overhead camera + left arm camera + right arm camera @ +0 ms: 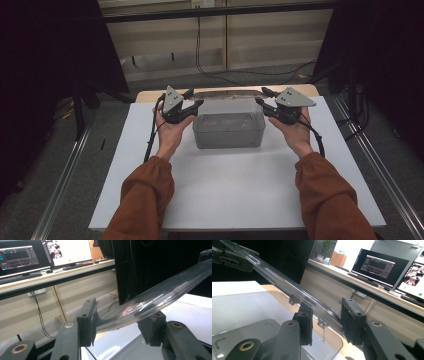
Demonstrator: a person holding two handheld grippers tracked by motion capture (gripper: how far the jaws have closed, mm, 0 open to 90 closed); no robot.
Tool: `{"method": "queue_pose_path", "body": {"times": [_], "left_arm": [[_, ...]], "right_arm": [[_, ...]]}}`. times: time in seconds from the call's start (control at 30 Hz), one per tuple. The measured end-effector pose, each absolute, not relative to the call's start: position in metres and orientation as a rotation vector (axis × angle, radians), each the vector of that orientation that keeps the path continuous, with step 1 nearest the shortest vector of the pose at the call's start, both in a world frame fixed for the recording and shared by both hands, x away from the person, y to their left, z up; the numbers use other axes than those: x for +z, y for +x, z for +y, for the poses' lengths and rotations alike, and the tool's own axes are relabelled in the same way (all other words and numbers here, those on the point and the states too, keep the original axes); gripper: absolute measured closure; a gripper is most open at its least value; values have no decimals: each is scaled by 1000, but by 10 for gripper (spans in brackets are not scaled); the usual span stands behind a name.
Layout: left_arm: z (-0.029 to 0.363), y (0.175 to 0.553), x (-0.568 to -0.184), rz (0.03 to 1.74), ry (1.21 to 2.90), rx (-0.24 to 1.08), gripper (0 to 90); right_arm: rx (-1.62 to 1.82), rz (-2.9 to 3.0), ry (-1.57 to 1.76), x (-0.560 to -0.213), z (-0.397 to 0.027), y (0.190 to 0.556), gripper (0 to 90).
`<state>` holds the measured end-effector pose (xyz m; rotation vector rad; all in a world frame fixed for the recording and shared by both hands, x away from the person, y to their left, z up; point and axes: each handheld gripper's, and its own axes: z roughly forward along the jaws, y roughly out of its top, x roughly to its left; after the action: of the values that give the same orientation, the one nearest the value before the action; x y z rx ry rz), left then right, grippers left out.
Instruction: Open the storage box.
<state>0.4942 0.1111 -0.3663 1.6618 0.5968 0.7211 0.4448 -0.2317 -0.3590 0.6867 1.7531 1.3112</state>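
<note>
Item: clear lid (227,93), held up above the far rim of the clear box (228,130) on my white surface (235,195). Left hand-held gripper (194,98) and right hand-held gripper (264,97): jaws straddling its ends, grip unclear. Lid off, by my reading; nothing yet placed

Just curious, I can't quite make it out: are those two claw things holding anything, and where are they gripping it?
A clear plastic lid, raised above its box; the jaws of each gripper straddle one end, though contact isn't clearly visible.
</note>
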Motion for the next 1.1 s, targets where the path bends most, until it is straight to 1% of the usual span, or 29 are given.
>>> {"method": "queue_pose_path", "body": {"times": [0.1, 0.17, 0.27, 0.4, 0.53, 0.77, 0.87, 1.1], "left_arm": [[110, 495, -365, 595, 1664, 732, 512], [110, 497, -365, 596, 1669, 734, 490], [110, 499, -366, 593, 1670, 733, 493], [110, 501, -368, 587, 1674, 735, 549], [112, 505, -367, 587, 1665, 740, 569], [113, 509, -368, 600, 1665, 728, 577], [113, 512, -368, 610, 1669, 735, 556], [113, 518, -370, 603, 1678, 731, 598]], "right_arm": [[1319, 1748, 691, -359, -232, 446, 620], [1323, 1744, 690, -359, -233, 447, 620], [1325, 1744, 689, -359, -233, 447, 621], [1325, 1749, 688, -357, -233, 448, 623], [1329, 1745, 691, -354, -233, 452, 627], [1336, 1748, 702, -355, -234, 457, 628], [1337, 1749, 708, -356, -235, 461, 629], [1343, 1750, 742, -364, -239, 469, 649]]}}
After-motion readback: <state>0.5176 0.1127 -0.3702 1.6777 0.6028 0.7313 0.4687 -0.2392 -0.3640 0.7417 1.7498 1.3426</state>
